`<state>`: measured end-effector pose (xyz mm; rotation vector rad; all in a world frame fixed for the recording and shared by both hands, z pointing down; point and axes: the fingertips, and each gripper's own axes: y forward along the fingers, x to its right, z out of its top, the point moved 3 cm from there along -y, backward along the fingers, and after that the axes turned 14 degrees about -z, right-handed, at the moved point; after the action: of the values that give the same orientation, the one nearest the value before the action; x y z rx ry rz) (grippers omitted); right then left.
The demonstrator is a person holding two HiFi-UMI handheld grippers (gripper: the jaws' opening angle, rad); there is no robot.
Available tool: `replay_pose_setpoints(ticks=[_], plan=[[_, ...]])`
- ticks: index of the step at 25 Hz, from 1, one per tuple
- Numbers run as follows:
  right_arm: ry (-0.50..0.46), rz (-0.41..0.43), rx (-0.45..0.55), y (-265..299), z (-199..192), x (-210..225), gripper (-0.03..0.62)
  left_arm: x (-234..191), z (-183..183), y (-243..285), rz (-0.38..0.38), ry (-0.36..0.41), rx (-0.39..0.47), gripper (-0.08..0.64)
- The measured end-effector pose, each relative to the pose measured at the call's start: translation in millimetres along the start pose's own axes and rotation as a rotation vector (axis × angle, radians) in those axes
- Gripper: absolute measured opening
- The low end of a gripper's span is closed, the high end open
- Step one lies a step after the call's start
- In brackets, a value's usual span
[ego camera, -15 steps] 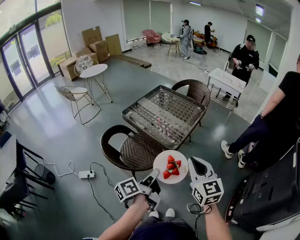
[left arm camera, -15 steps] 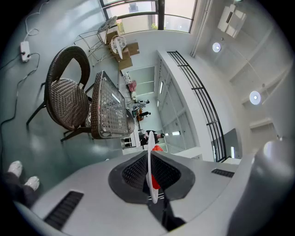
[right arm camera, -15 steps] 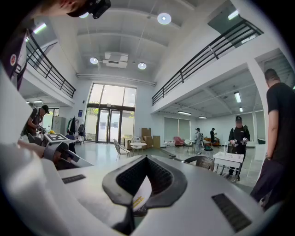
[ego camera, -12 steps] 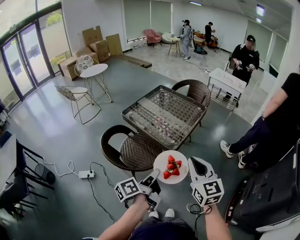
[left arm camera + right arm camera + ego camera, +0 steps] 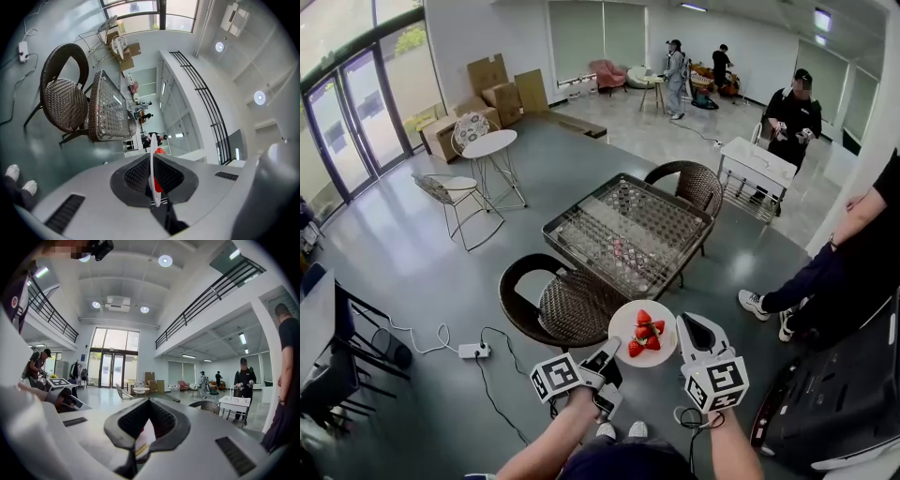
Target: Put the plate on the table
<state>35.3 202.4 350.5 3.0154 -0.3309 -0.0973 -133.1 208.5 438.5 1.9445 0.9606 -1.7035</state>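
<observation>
Forearms: the left forearm (image 5: 546, 445) and the right forearm (image 5: 729, 455) are seen at the bottom edge of the head view, with pale shoes (image 5: 619, 429) on the grey floor (image 5: 422, 272) between them.
Left side: the left gripper (image 5: 607, 354) is held low and angled up to the right, with its marker cube (image 5: 555, 377) turned toward the camera.
Left jaws: they are closed on the near-left rim of the plate (image 5: 622, 326); the thin white edge is seen clamped between the pads in the left gripper view.
Plate: it is white and round, and is held level in the air between the two grippers, in front of the near wicker chair (image 5: 562, 305); it is not set on the table (image 5: 628, 230).
Strawberries (image 5: 642, 335): a small red heap is carried on the plate.
Right side: the right gripper (image 5: 692, 328) is held just beside the plate's right edge and pointed forward; contact with the plate cannot be made out.
Right jaws: they are drawn together at the tips; a pale patch low in the gap cannot be identified.
Floor, left: a power strip (image 5: 473, 350) with its cable is laid near the chair.
Table: it is dark-framed with a mesh-like top and is placed beyond the near chair, with a far wicker chair (image 5: 684, 183) behind it.
Right edge: a person in black (image 5: 862, 253) is seen bent forward.
Background: a round white table (image 5: 487, 142) and cardboard boxes (image 5: 487, 80) are seen near the glass doors, and a person in a cap (image 5: 787, 112) behind a white cart (image 5: 755, 159).
</observation>
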Motion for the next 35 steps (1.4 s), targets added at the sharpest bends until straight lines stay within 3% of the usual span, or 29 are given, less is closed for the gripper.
replay_pose_setpoints(ticks=[13, 24, 35], plan=[[0.051, 0.063, 0.052, 15, 12, 36, 0.005, -1, 0, 34, 0.037, 0.043, 0.040, 0.017], [0.094, 0.039, 0.023, 42, -8, 65, 0.005, -14, 10, 63, 0.068, 0.052, 0.030, 0.017], [0.055, -0.002, -0.031, 112, -20, 84, 0.005, -56, 59, 120, 0.051, 0.023, -0.003, 0.017]])
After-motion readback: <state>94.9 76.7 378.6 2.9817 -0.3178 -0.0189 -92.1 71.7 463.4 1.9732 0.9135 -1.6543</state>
